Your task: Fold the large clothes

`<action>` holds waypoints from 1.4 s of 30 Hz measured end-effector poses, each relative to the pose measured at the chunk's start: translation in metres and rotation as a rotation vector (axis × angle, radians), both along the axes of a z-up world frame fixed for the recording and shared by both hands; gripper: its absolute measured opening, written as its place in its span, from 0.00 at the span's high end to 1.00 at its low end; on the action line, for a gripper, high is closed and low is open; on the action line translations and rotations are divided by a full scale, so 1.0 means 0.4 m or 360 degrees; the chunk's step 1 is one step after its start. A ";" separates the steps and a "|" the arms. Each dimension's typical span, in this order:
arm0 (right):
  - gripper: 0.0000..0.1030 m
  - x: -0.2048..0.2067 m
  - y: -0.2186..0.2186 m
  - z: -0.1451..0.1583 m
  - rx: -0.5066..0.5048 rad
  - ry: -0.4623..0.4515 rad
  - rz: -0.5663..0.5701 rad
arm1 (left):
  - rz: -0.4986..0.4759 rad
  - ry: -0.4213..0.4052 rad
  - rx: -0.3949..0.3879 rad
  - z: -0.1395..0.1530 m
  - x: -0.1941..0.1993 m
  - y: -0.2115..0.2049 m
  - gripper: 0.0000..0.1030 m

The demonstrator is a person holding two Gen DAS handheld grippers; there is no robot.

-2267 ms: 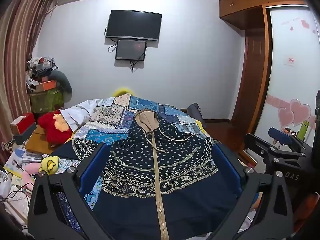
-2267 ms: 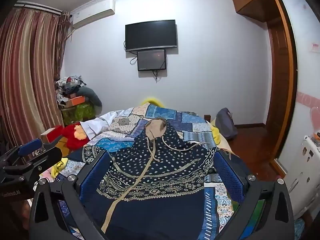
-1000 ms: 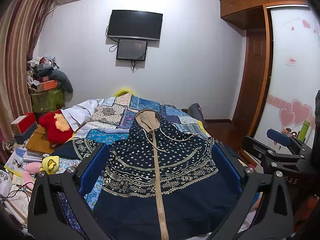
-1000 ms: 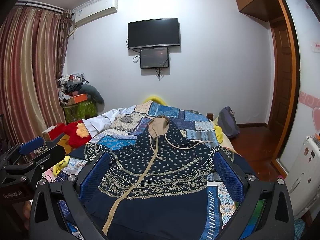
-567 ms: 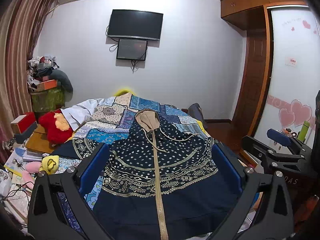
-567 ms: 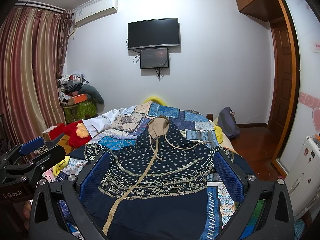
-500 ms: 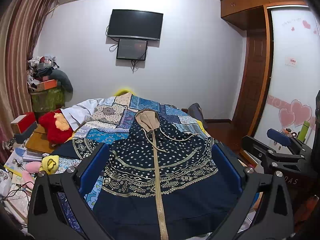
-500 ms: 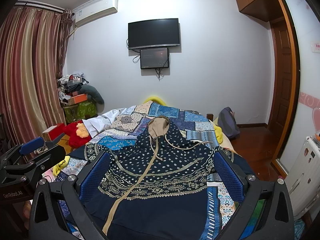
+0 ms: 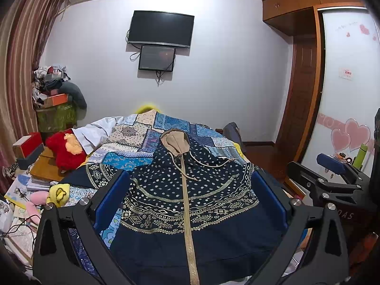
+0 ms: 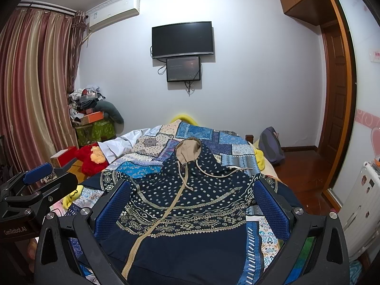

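Your left gripper (image 9: 190, 201) and right gripper (image 10: 192, 204) hover spread wide, unchanged, above the hoodie (image 9: 190, 197) lying flat on the quilt (image 9: 133, 147); a red plush (image 9: 64, 152) sits left.

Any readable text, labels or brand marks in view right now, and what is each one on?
"GenRobot.AI": on the left tool's body, seen in the right wrist view.
"DAS": partial lettering on the right tool's body, start hidden.
Air conditioner badge: too small.
Wall sticker: blurred.

One hoodie (image 9: 190, 201), two grippers, two wall screens, one red plush toy (image 9: 65, 150), one bed (image 9: 133, 140).
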State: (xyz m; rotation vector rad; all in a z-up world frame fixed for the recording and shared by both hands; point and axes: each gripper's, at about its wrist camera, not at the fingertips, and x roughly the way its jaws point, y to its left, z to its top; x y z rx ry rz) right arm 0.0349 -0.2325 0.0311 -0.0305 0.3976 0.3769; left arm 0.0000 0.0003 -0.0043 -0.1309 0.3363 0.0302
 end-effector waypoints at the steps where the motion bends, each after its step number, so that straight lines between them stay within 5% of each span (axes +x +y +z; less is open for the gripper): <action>1: 0.00 0.000 -0.001 0.001 0.0000 0.0000 0.0000 | 0.0000 0.0001 -0.0001 -0.001 -0.001 -0.001 0.00; 15: 0.00 0.010 0.024 -0.017 -0.0019 0.0027 0.0007 | 0.0037 0.0026 0.0005 -0.013 0.020 0.019 0.00; 24: 0.00 0.121 0.076 -0.062 -0.0079 0.0160 0.0053 | 0.0148 0.0091 0.0051 -0.045 0.091 0.093 0.00; 33: 0.00 0.347 0.188 -0.137 -0.0166 0.0306 0.0113 | 0.0330 0.0380 -0.0056 -0.157 0.293 0.314 0.00; 42: 0.00 0.609 0.318 -0.232 -0.0289 0.0519 0.0273 | 0.0688 0.0848 -0.0272 -0.380 0.506 0.653 0.00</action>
